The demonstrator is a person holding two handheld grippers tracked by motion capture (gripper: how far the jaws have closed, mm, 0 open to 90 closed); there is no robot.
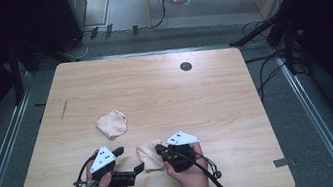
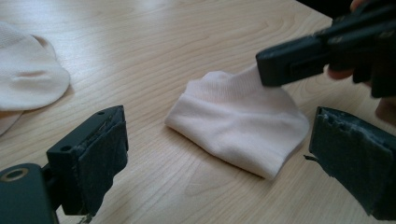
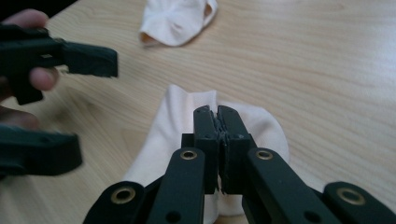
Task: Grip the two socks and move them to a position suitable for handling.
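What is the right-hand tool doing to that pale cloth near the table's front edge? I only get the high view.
Observer: In the right gripper view the right tool has its jaws shut, tips on the near sock; whether they pinch cloth, I cannot tell.
Operator: And the left one?
Observer: The left gripper view shows the left tool wide open, not touching the sock.
Operator: Is the other cloth a sock too?
Observer: Likely; the right gripper view shows an opening in the far sock.
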